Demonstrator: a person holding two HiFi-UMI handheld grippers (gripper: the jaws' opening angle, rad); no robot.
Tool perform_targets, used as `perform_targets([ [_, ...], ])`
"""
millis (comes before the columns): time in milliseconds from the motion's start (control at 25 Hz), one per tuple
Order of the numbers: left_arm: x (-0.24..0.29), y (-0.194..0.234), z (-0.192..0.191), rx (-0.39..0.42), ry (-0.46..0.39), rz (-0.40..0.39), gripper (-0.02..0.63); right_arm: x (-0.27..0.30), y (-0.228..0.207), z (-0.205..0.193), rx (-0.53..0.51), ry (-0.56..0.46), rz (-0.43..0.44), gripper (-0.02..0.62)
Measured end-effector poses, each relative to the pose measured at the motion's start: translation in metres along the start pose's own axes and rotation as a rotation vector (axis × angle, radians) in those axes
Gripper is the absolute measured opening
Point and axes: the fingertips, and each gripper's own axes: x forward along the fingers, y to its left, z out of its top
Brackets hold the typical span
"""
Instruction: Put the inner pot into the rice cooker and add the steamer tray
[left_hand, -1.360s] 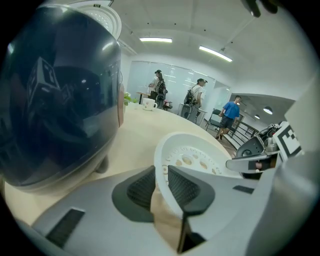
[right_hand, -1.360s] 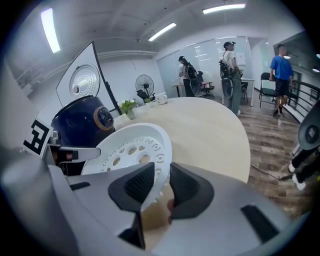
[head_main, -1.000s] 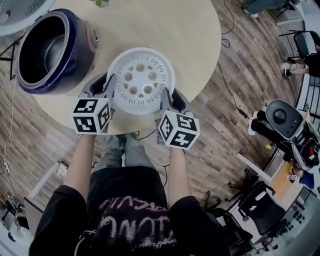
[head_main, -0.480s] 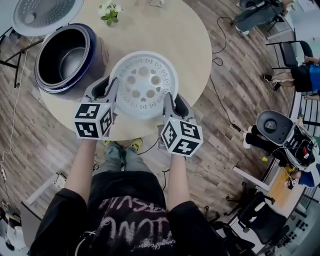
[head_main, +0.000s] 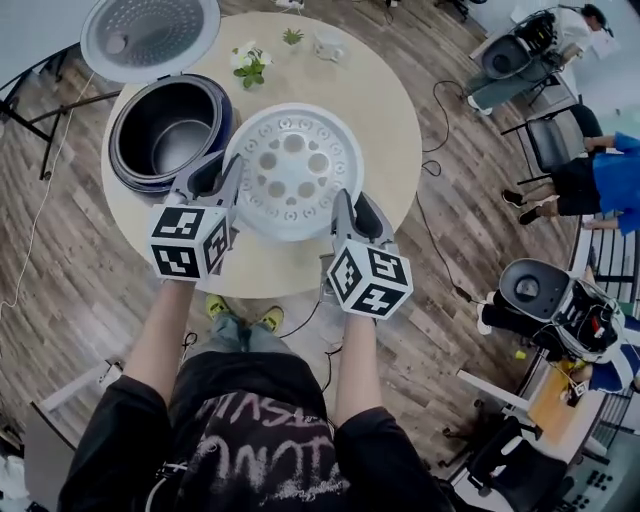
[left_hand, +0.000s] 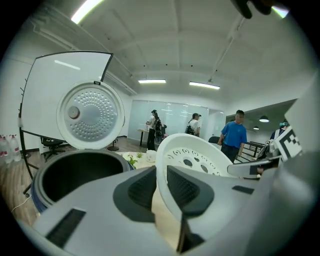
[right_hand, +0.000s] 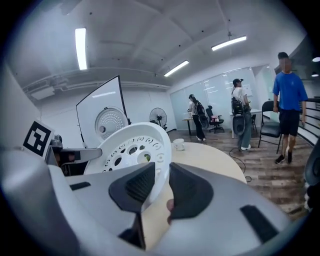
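Grip: left claw (head_main: 222, 185) and right claw (head_main: 350, 212) each clenched on tray (head_main: 292, 170) rim | Risk: uneven pull may tilt it, slipping onto cooker (head_main: 128, 120)

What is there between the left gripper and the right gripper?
The white steamer tray: the left gripper and right gripper each clamp its rim, as the head view shows.

office room, wood floor
a round pale table (head_main: 385, 120) stands on a brown plank floor (head_main: 60, 250), cables (head_main: 437, 95) trailing beside it, black office chairs (head_main: 545, 150) near the edge. strip lights (right_hand: 80, 48) glow on the white ceiling; a glass wall (left_hand: 172, 112) and a standing fan (right_hand: 157, 116) are at the back.
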Motion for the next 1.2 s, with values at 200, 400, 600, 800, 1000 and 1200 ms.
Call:
perform_targets([
  [200, -0.028, 0.035, 0.037, 0.000, -0.075, 0.070, 0.075, 0.014, 0.046, 0.034, -0.054, -0.045, 0.085, 0.094],
  [400, -0.061, 0.086, 0.062, -0.014, -0.127, 0.157, 0.075, 0.036, 0.107, 0.057, -0.103, -0.061, 0.179, 0.094],
  [600, -0.099, 0.136, 0.080, -0.031, -0.177, 0.258, 0.075, 0.059, 0.170, 0.072, -0.162, -0.060, 0.285, 0.095],
  [800, -0.120, 0.179, 0.084, -0.045, -0.194, 0.311, 0.077, 0.080, 0.217, 0.078, -0.199, -0.051, 0.340, 0.095],
  [1000, -0.117, 0.210, 0.077, -0.071, -0.172, 0.343, 0.080, 0.108, 0.241, 0.074, -0.238, -0.003, 0.367, 0.096],
  [1200, -0.103, 0.225, 0.064, -0.097, -0.115, 0.346, 0.083, 0.130, 0.244, 0.065, -0.238, 0.055, 0.371, 0.095],
])
